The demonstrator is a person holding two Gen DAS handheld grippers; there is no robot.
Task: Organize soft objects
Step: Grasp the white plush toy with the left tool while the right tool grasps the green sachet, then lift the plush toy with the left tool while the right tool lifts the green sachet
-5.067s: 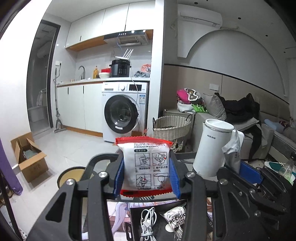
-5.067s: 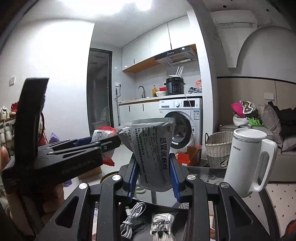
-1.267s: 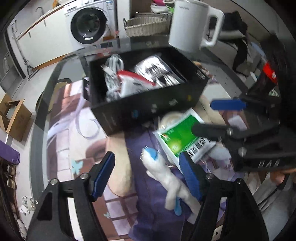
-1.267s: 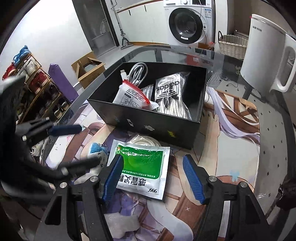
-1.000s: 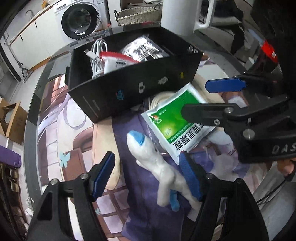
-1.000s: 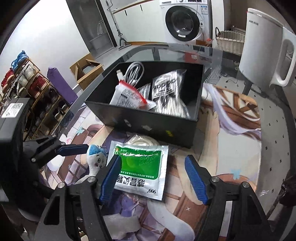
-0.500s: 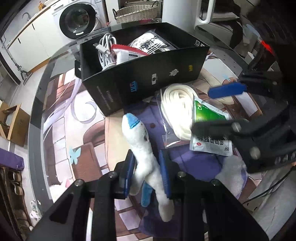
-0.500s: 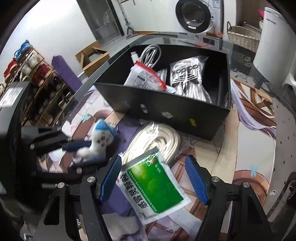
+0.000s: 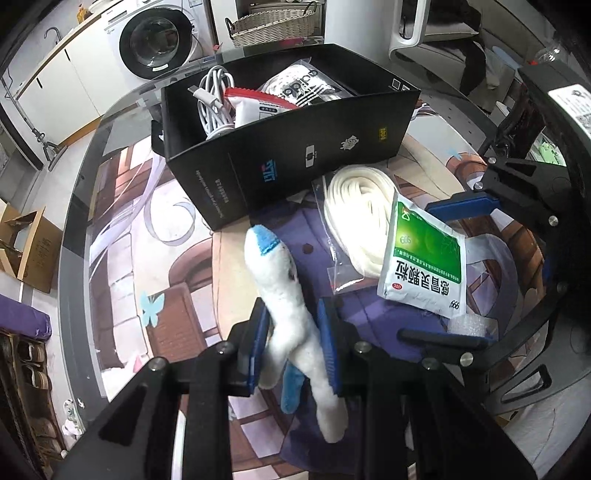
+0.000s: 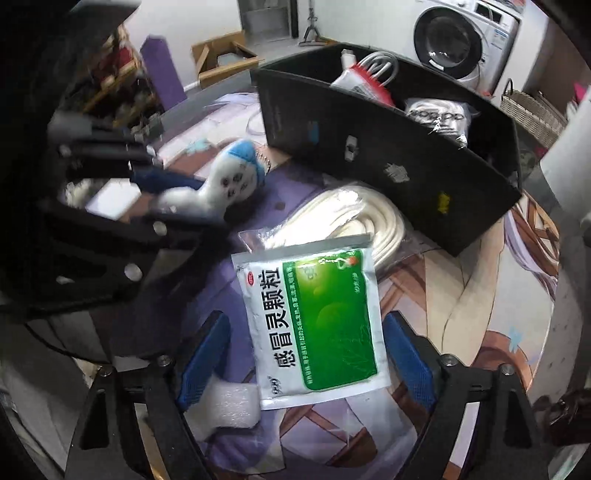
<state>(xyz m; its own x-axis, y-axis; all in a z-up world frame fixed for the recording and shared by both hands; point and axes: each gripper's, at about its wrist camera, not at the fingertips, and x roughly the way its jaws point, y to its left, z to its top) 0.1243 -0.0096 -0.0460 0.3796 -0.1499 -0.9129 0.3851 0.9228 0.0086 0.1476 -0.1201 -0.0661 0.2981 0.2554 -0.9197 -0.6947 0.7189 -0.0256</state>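
My left gripper (image 9: 293, 338) is shut on a white and blue plush toy (image 9: 280, 284), which also shows in the right wrist view (image 10: 229, 181). My right gripper (image 10: 303, 354) is open, with its jaws on either side of a green medicine sachet (image 10: 314, 325) that lies on the mat; the sachet also shows in the left wrist view (image 9: 421, 266). A bagged coil of white rope (image 9: 358, 210) lies under the sachet's far end. A black box (image 9: 314, 151) behind holds a white cable (image 9: 214, 107), a red-edged packet (image 9: 258, 105) and a bagged Adidas item (image 9: 306, 83).
A printed mat (image 9: 177, 236) covers the round glass table (image 9: 79, 206). A white foam piece (image 10: 232, 404) lies by my right gripper's left finger. A white kettle (image 9: 406, 26) stands behind the box. A washing machine (image 9: 159, 40), a wicker basket (image 9: 273, 20) and a cardboard box (image 9: 26, 243) are beyond the table.
My left gripper has shut on the plush toy. My right gripper has moved in over the green sachet and stays open. Earlier, both held packets that now lie in the box.
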